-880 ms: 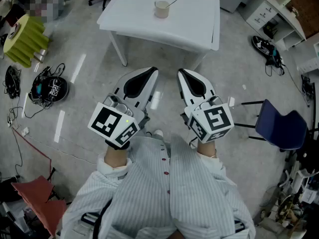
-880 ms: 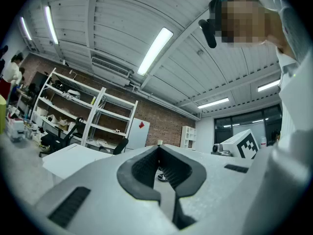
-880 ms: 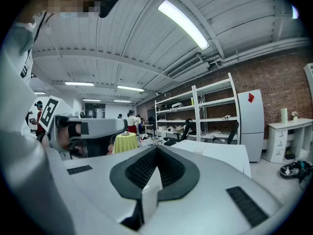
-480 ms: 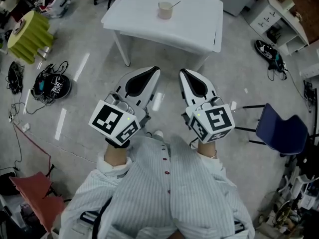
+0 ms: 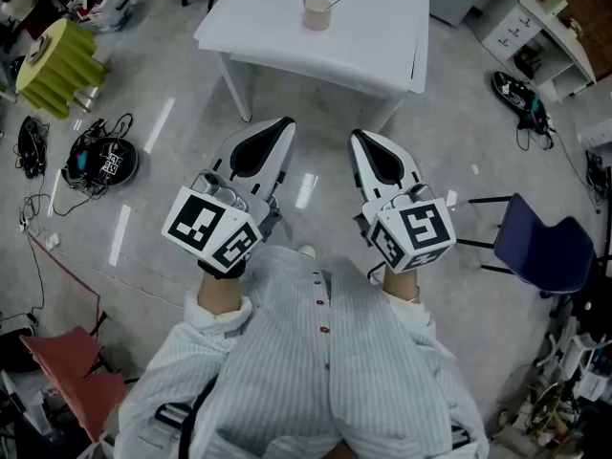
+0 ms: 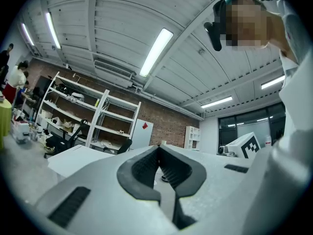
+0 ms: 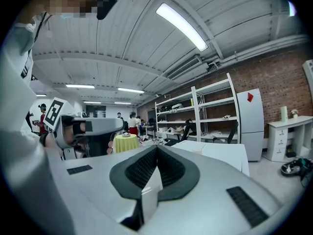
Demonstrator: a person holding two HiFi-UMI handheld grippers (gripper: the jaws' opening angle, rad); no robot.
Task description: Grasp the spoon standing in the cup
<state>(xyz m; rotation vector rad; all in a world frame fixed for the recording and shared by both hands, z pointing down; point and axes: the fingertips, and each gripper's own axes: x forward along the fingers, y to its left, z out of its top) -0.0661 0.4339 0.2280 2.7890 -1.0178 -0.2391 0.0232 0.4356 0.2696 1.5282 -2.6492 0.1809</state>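
Observation:
A beige cup (image 5: 316,12) stands on the white table (image 5: 287,46) far ahead in the head view, with a spoon (image 5: 334,4) leaning out of it to the right. My left gripper (image 5: 285,122) and right gripper (image 5: 355,137) are held side by side over the floor, well short of the table. Both are shut with their tips together and nothing between them. In the left gripper view the shut left gripper (image 6: 158,147) points level across the room. In the right gripper view the shut right gripper (image 7: 156,148) points toward the table (image 7: 220,153).
A dark blue chair (image 5: 540,247) stands at the right. A round robot vacuum (image 5: 100,161) and cables lie on the floor at the left, near a yellow-green ribbed object (image 5: 53,70). White cabinets (image 5: 531,17) and shoes (image 5: 516,89) sit at the upper right. Shelving (image 7: 205,111) lines the brick wall.
The view has shifted so the table and cup sit slightly higher in the frame. Both grippers have spread a little apart, the left drifting left. Both stay shut.

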